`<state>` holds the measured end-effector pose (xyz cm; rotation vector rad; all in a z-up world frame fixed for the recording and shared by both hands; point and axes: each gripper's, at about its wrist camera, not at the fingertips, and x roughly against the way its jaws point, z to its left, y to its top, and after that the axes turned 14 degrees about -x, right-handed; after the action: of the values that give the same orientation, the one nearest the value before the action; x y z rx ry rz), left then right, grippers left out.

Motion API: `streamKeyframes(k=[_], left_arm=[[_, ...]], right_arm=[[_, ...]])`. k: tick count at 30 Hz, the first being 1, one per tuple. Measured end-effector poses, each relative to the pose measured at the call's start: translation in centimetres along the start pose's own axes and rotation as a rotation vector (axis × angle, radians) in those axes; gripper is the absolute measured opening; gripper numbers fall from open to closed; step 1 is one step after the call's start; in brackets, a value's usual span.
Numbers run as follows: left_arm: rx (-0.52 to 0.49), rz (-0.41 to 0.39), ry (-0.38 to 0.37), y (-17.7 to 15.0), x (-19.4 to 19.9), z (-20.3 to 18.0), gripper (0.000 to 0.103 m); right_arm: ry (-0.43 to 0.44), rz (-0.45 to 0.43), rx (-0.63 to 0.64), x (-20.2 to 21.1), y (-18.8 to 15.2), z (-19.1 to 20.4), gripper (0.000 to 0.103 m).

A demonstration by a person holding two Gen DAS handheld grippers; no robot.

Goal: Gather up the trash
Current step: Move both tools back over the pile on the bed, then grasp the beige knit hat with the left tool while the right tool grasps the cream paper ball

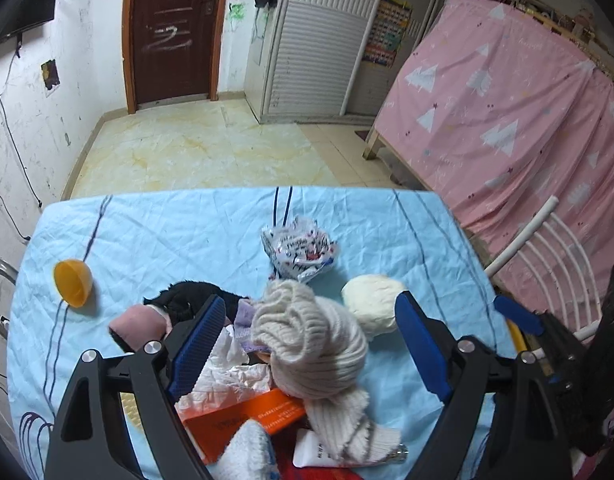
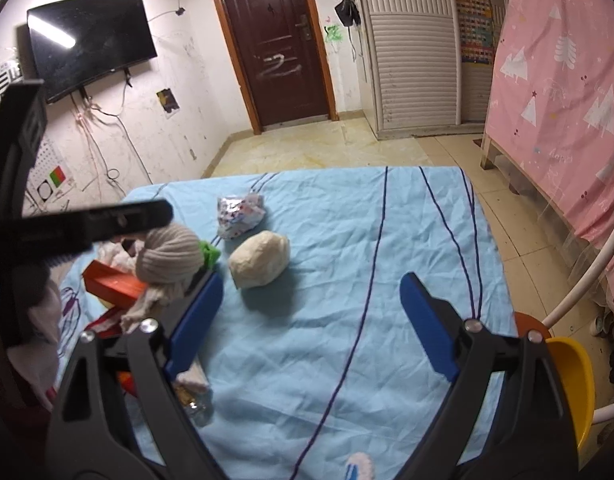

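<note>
With both grippers' fingers spread empty, the left gripper (image 1: 311,344) risks snagging the cream ribbed knit hat (image 1: 311,344) rather than the crumpled white tissue (image 1: 231,364).

A light blue sheet (image 1: 187,240) with dark stripes is being spread across the worktop. A beige knit hat (image 1: 319,340) is being piled among a black garment (image 1: 191,296) and a pink cloth (image 1: 141,322), and an orange bowl (image 1: 73,282) is being kept well apart near the left edge. Beyond the worktop, a brown door (image 2: 277,40) marked with white scribbles is being framed by a stained white wall, where a dark television (image 2: 91,42) is being hung. A pink tree-patterned cloth (image 1: 499,120) is being draped over a wooden frame, beside a slatted white wardrobe (image 2: 411,44).
</note>
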<state>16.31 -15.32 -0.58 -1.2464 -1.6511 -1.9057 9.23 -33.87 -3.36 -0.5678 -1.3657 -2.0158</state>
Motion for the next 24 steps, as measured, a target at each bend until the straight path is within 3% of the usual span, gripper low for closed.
streamKeyframes(k=[2, 3, 4, 7, 13, 15, 24], left_arm=[[-0.012, 0.006, -0.007, -0.4, -0.7, 0.1, 0.078], [-0.022, 0.007, -0.013, -0.5, -1.0, 0.1, 0.072], [-0.031, 0.011, -0.018, -0.6, -1.3, 0.0, 0.051], [-0.039, 0.018, -0.053, -0.9, -1.7, 0.0, 0.038], [-0.032, -0.030, -0.095, -1.0, -0.2, 0.5, 0.031], [-0.013, -0.055, -0.105, -0.9, 0.8, 1.2, 0.023], [-0.009, -0.099, -0.105, -1.1, 2.8, 3.1, 0.014]], right_arm=[[-0.007, 0.009, 0.004, -0.3, -0.1, 0.3, 0.086], [-0.009, 0.012, 0.006, -0.4, 0.0, 0.4, 0.087], [-0.010, 0.015, 0.009, -0.5, 0.0, 0.5, 0.087], [-0.013, 0.023, 0.011, -1.0, 0.1, 1.0, 0.087], [-0.006, 0.053, 0.031, -2.4, 0.2, 2.3, 0.087], [0.003, 0.066, 0.032, -3.1, 0.3, 2.9, 0.087], [0.001, 0.133, 0.057, -7.0, 1.3, 5.0, 0.087]])
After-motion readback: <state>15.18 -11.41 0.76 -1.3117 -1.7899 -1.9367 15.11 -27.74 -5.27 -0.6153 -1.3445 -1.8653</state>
